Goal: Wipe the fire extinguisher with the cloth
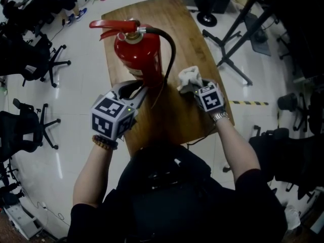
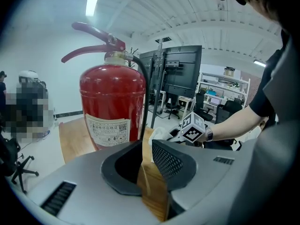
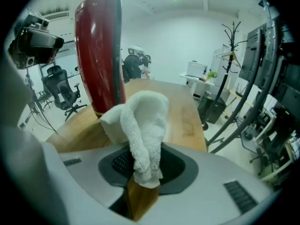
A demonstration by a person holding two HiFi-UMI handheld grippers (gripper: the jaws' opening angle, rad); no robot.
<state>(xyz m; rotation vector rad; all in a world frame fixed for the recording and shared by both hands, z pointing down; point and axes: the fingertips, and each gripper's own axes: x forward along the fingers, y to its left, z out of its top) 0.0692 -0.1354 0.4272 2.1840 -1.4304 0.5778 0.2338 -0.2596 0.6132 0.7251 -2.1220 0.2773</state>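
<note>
**Cloth in claw, wipe not yet started**

Standing upright near the left edge of the bench [image 1: 188, 29], about midway along it: the extinguisher [image 1: 137, 54], hose [image 1: 171, 49] looping down its right side.

Gripping a bunched white cloth [image 1: 190, 76] in the right claw [image 1: 189, 87], jaws clamped on its lower end, loose folds sticking out ahead. Left claw [image 1: 133, 89] with jaws together at the near foot of the red body; nothing plainly between them, though the hose drops right behind one jaw, so no ruling out a nip on it.

Judged early in the task. Done: cloth picked up and brought just beside the extinguisher, to the right of the hose. Left: the whole wipe — no contact between cloth and red body visible anywhere, no sign of which side comes first.

Only in the head view: the layout, with both claws on the near side and the cloth apart from the cylinder.

Only in the left gripper view: the paper label low on the body, the handle and lever in profile, and the right claw off to the right.

Only in the right gripper view: the grip itself — towelling pinched between the pads, cylinder rising behind and to the left.
</note>
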